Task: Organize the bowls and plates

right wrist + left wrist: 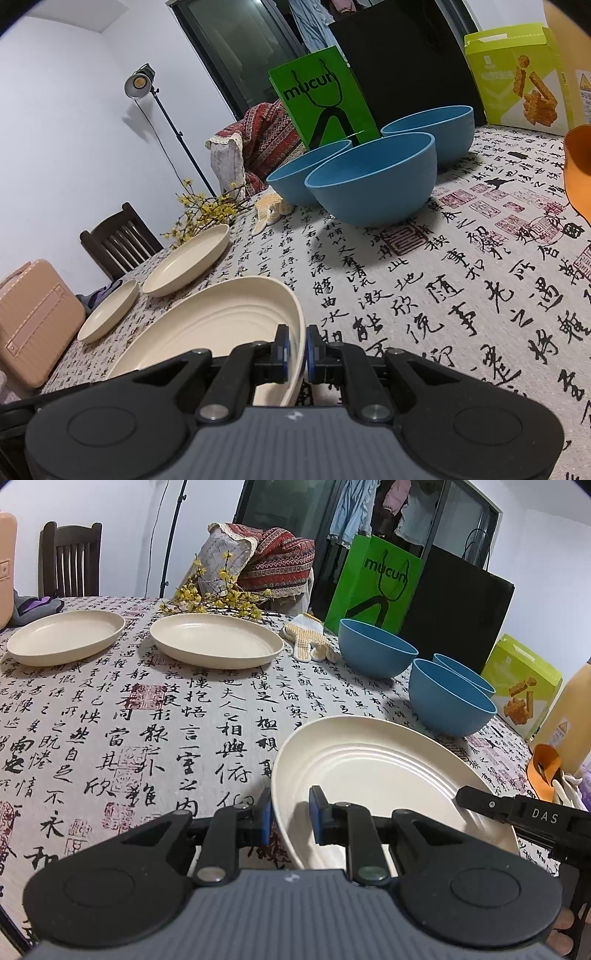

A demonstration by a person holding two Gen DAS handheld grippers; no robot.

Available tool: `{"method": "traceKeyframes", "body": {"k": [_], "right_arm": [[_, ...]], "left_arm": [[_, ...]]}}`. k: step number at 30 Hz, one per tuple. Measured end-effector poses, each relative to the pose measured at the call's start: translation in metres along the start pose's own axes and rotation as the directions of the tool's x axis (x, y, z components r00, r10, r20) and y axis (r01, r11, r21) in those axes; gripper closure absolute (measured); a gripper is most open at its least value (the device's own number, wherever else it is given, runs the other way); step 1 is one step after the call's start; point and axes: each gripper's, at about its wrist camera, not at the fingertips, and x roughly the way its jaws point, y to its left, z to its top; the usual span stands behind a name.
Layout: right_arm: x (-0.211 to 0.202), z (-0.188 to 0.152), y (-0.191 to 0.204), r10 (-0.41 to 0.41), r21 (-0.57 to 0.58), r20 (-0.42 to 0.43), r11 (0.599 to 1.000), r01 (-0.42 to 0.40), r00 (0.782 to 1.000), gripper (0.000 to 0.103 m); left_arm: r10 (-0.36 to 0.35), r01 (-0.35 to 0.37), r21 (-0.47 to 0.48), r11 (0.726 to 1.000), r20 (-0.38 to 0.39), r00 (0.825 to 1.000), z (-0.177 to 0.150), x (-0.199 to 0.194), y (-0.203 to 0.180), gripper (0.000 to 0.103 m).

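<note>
You are gripping the near cream, round, ribbed plastic plate [373,775] with both claws at once: the left claw [291,814] is clamped across its left rim, one blue pad outside and one inside, and the right claw [296,349] is pinched tight on its right rim, jaws nearly together with the thin edge between them. The plate is sitting at the near edge of the surface [155,720] draped in a calligraphy-printed cloth, its near side seemingly tipped up a little. Lift evenly with both hands, keeping the plate level so neither rim slips out, and carry it toward the two matching cream plates [216,639] lying side by side, apart, at the far left; setting it squarely onto one of them looks like the sensible goal. The three blue, deep, matte bowls [373,181] are clustered close together at the far right, unstacked. The plate is looking light, stiff, smooth and shallow.
</note>
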Motion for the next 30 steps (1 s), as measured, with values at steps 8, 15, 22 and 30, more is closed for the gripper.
{"method": "traceKeyframes", "body": {"k": [8, 15, 22, 30], "right_arm": [[0.0020, -0.0019, -0.0005, -0.015, -0.013, -0.005, 1.000, 0.015, 1.000, 0.093], [0.0044, -0.0031, -0.0017, -0.029, -0.030, -0.010, 0.999, 0.029, 1.000, 0.093], [0.0067, -0.0027, -0.0029, -0.041, -0.043, -0.017, 0.998, 0.041, 0.999, 0.093], [0.0067, -0.0009, -0.0041, -0.046, -0.060, -0.014, 0.997, 0.046, 0.999, 0.090]], "left_arm": [[0.007, -0.007, 0.019, 1.000, -0.006, 1.000, -0.0034, 0.0027, -0.0025, 0.083], [0.014, -0.013, 0.024, 1.000, -0.020, 1.000, -0.0076, 0.0073, -0.0031, 0.083], [0.021, -0.020, 0.042, 0.999, -0.017, 1.000, -0.0098, 0.0087, -0.0051, 0.083], [-0.001, 0.000, 0.046, 0.999, 0.017, 1.000, -0.0023, 0.0004, 0.0031, 0.074]]}}
